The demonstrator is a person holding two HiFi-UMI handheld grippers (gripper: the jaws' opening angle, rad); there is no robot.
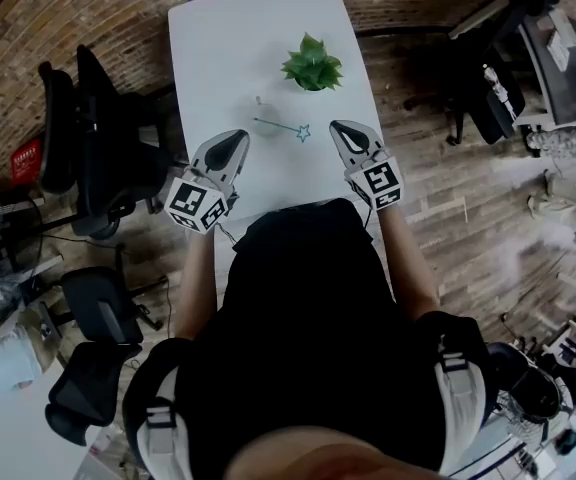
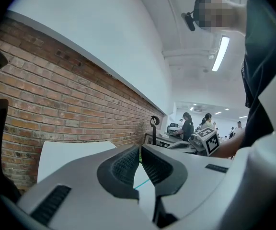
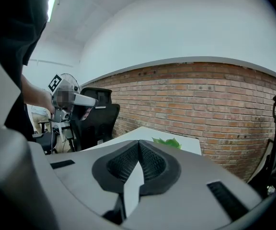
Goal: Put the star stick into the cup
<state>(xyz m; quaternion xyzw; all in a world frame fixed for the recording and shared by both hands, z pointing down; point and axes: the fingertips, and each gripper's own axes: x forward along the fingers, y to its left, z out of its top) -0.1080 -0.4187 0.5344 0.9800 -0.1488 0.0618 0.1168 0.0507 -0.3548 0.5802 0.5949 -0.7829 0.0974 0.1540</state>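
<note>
— Where was the star stick (image 1: pixel 286 127) at that moment?

— Flat on the white table (image 1: pixel 218 48), a little above the middle of the head view; its star end pointed toward the right of the frame. The other end reached the clear cup (image 1: pixel 265 115), which showed only faintly; I couldn't tell whether the two touched. A green plant (image 1: pixel 312 65) stood on the table just above and to the right of them.

— And the tools?

— Both hung over the near part of the table, below the stick in that frame; the left gripper (image 1: pixel 236 140) sat to its lower left, the right gripper (image 1: pixel 340 130) to its right, neither touching it.

— What did their own cameras show?

— In the left gripper view the left gripper (image 2: pixel 139 148) had its tips pressed together with nothing pinched; through the gap lower down a thin teal line (image 2: pixel 143 183) crossed the white tabletop, seemingly the stick. In the right gripper view the right gripper (image 3: pixel 139 143) was likewise closed tip to tip and empty; the plant (image 3: pixel 166 142) peeked just above it, with a brick wall (image 3: pixel 214 95) behind.

— Anything else?

— Black office chairs (image 1: pixel 98 138) stood at the left of the head view, beside the table.
</note>
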